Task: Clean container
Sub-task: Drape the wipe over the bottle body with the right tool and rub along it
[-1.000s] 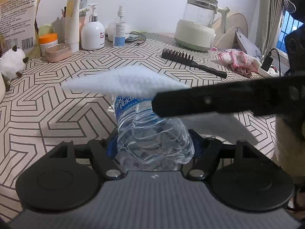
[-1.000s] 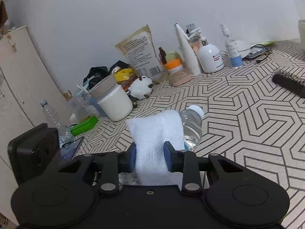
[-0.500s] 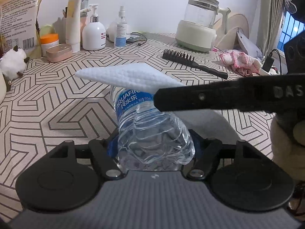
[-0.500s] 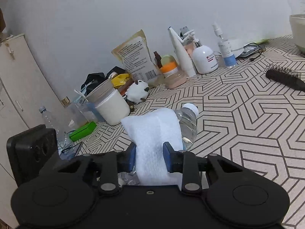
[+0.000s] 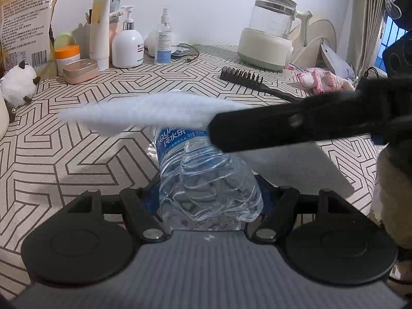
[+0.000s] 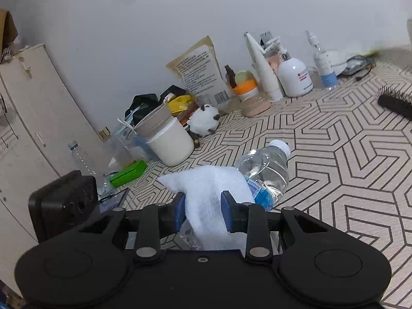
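Since the earlier frames the white cloth (image 5: 154, 113) is sliding farther toward the cap end of the water bottle (image 5: 203, 175), now covering the neck where the blue label was more exposed, and its outline is blurring in the left wrist view. The right tool (image 6: 203, 211) is pinching the white cloth between its blue pads (image 6: 226, 211), with the fabric draping over the bottle's label area; in the left wrist view the same tool is crossing from the right as a dark bar. The left tool (image 5: 206, 200) is pressing its two fingers against the base of the water bottle, holding it tilted above the tabletop (image 5: 77, 159) with the white cap pointing away. Beyond the bottle a black hairbrush (image 5: 252, 82) is lying on the patterned tabletop, with a glass kettle (image 5: 270, 31) behind it and pink fabric (image 5: 319, 79) beside its handle. Along the wall are standing a white pump bottle (image 5: 127, 46), a spray bottle (image 5: 163, 41), an orange-lidded jar (image 5: 67, 56) and a printed food bag (image 5: 25, 25); a small plush toy (image 5: 18, 87) is sitting at the left edge.
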`<state>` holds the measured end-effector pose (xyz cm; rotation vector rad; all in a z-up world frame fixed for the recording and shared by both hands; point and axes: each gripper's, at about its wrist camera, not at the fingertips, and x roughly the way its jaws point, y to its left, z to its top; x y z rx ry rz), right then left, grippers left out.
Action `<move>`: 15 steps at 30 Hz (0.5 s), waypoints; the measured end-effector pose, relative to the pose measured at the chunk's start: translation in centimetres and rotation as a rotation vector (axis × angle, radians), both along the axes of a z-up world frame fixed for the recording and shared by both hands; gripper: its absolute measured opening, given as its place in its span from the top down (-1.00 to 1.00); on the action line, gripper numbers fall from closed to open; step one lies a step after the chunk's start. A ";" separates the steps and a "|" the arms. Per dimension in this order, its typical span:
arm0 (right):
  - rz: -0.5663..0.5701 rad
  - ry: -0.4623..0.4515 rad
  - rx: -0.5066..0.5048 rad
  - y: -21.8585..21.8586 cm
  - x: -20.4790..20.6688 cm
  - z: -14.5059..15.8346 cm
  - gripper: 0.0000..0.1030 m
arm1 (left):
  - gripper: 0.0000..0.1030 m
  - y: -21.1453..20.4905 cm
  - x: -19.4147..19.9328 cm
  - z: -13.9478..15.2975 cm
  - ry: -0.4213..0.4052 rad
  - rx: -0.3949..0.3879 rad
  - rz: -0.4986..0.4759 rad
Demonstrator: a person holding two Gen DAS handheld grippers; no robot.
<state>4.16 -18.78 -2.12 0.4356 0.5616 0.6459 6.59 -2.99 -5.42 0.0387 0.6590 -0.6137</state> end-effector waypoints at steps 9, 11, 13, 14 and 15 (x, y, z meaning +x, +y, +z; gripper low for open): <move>-0.009 0.048 0.111 -2.9 -2.1 0.1 -0.14 | -0.38 0.5 0.3 -0.1 -0.001 0.002 -0.008; -0.016 0.083 0.114 -2.9 -1.5 -0.2 -0.11 | -0.38 0.5 0.3 -0.1 -0.001 0.002 -0.009; -0.021 0.120 0.103 -2.7 -0.7 -0.6 -0.01 | -0.38 0.5 0.3 -0.1 -0.001 0.002 -0.007; -0.024 0.138 0.097 -2.6 -0.3 -0.7 -0.01 | -0.38 0.5 0.3 -0.1 -0.002 0.002 -0.006; -0.027 0.156 0.092 -2.5 0.1 -0.9 -0.01 | -0.38 0.5 0.3 -0.1 -0.002 0.002 -0.005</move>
